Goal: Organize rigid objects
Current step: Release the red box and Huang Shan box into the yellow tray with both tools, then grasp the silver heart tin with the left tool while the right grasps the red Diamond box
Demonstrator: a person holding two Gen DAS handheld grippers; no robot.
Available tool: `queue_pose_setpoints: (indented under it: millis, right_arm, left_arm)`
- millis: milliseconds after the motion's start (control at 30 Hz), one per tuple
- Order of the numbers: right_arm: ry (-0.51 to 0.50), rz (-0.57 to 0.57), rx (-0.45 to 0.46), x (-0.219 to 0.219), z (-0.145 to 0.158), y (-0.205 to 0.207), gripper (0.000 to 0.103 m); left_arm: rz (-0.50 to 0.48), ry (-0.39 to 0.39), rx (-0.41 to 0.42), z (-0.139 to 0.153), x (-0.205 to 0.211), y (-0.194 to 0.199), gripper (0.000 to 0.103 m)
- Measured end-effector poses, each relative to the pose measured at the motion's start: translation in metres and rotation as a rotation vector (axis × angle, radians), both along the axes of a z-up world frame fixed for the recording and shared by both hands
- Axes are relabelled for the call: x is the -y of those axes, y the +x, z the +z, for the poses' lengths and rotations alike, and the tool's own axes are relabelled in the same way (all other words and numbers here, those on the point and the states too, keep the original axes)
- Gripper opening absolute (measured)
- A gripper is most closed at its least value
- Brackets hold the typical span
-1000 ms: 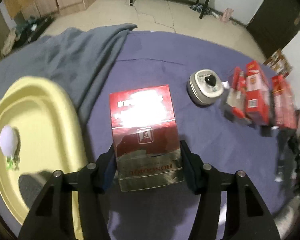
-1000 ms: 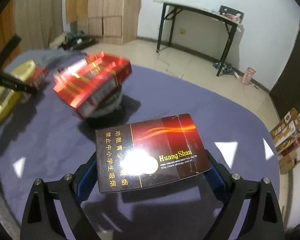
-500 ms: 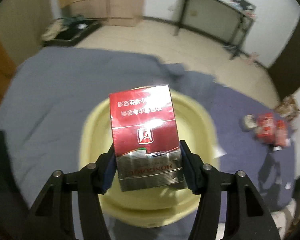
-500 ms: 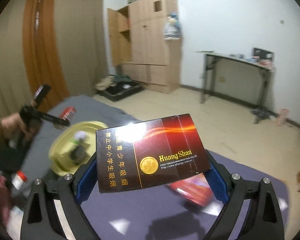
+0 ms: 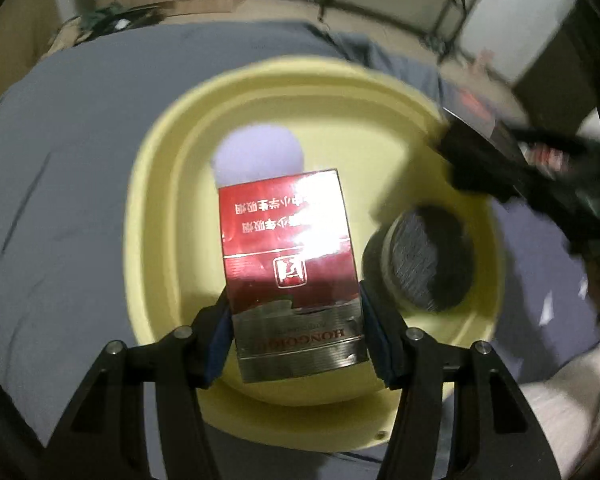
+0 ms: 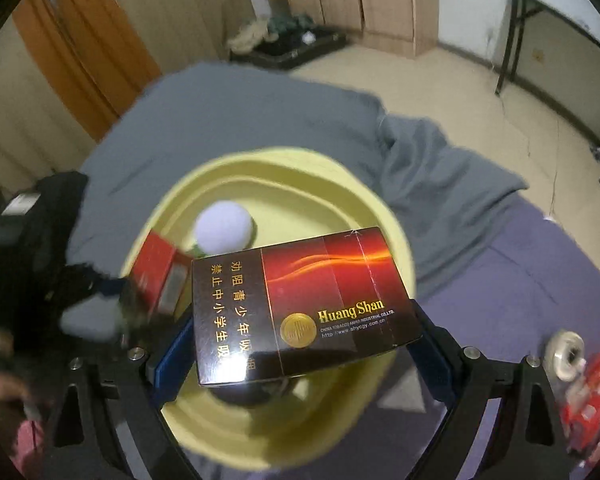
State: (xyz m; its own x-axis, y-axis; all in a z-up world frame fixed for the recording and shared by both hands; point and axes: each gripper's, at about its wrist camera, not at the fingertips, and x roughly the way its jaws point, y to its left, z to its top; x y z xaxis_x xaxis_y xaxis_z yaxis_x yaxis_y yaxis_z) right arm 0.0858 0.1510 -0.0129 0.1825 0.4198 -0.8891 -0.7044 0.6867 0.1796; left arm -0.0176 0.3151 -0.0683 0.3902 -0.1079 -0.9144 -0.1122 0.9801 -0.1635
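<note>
— Left gripper (image 5: 296, 344)?
— Clamped on the red pack (image 5: 288, 276), fingers (image 5: 216, 340) pressed to both narrow sides near its silver bottom end; held over the yellow basin (image 5: 160, 216), label upside down in the left wrist view

— Right gripper (image 6: 296, 344)?
— Closed wide across the dark Huang Shan box (image 6: 300, 304), blue-padded fingers (image 6: 172, 356) against its two short ends; box held flat, gold print facing the camera, above the same yellow basin (image 6: 396, 240)

— Inside the basin?
— A pale round ball (image 6: 224, 226) toward the far rim, and a round black-topped tin (image 5: 420, 256) on the basin floor, just right of the red pack in the left view. Blurred, both of them

— Other gripper visible from each side?
— Yes. Seen from the left camera as a dark smear over the basin's right rim; seen from the right camera at the basin's left rim, red pack (image 6: 160, 276) still in its grip

— Under the basin?
— Grey blanket (image 6: 260, 120) spread over the left part of the table, purple cloth (image 6: 520, 280) on the right part. Near the right edge a small round tin (image 6: 564, 354) and red packs (image 6: 588, 396), well apart from the basin
</note>
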Motion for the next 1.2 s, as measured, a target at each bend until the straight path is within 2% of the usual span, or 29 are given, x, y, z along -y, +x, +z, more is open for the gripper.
queue_pose_setpoints:
  millis: [100, 133, 167, 267, 367, 433, 500, 533, 633, 733, 833, 900, 1000, 1067, 1200]
  right_arm:
    - [-0.071, 0.03, -0.019, -0.033, -0.025, 0.014, 0.095]
    - [-0.086, 0.037, -0.033, -0.045, -0.027, 0.016, 0.096]
    - [-0.122, 0.039, -0.001, -0.055, -0.034, 0.012, 0.095]
    - [-0.164, 0.027, -0.003, -0.069, -0.044, 0.019, 0.098]
    - [-0.208, 0.06, 0.032, -0.075, -0.05, 0.016, 0.1]
    - [-0.196, 0.054, 0.045, -0.077, -0.047, 0.016, 0.103]
    - [-0.135, 0.017, 0.045, -0.065, -0.038, 0.014, 0.103]
    - [-0.089, -0.008, 0.051, -0.053, -0.027, 0.01, 0.103]
    - [-0.002, -0.072, 0.107, -0.023, 0.0, 0.008, 0.103]
    - [0.05, -0.086, 0.108, 0.002, 0.022, 0.007, 0.103]
    - [0.08, -0.139, 0.168, 0.043, 0.045, 0.002, 0.103]
    - [0.118, -0.203, 0.162, 0.083, 0.05, 0.007, 0.103]
    - [0.122, -0.305, 0.148, 0.147, 0.05, 0.009, 0.103]
    - [0.068, -0.41, 0.192, 0.201, 0.048, 0.006, 0.103]
    - [-0.038, -0.592, 0.248, 0.293, 0.031, 0.003, 0.103]
  left_arm:
    - [-0.061, 0.07, -0.044, -0.02, 0.009, 0.004, 0.059]
    - [-0.067, 0.061, -0.064, -0.031, 0.007, 0.004, 0.06]
    - [-0.06, 0.052, -0.075, -0.036, 0.006, 0.005, 0.06]
    - [-0.039, 0.064, -0.023, -0.036, 0.002, 0.003, 0.061]
    - [-0.028, 0.039, 0.008, -0.035, 0.0, -0.001, 0.069]
    - [-0.036, 0.028, 0.012, -0.033, -0.002, -0.005, 0.083]
    - [-0.034, 0.019, 0.025, -0.027, -0.002, -0.008, 0.098]
    - [-0.022, 0.02, 0.043, -0.021, -0.003, -0.011, 0.103]
    - [0.03, 0.097, 0.135, 0.003, -0.01, -0.021, 0.103]
    - [0.059, 0.117, 0.118, 0.019, -0.017, -0.011, 0.103]
    - [0.133, 0.095, 0.141, 0.04, -0.03, -0.006, 0.103]
    - [0.126, 0.065, 0.157, 0.054, -0.023, 0.003, 0.103]
    - [0.093, 0.05, 0.193, 0.07, 0.009, 0.022, 0.103]
    - [0.029, 0.02, 0.176, 0.073, 0.045, 0.042, 0.103]
    - [-0.112, 0.081, 0.173, 0.074, 0.125, 0.075, 0.103]
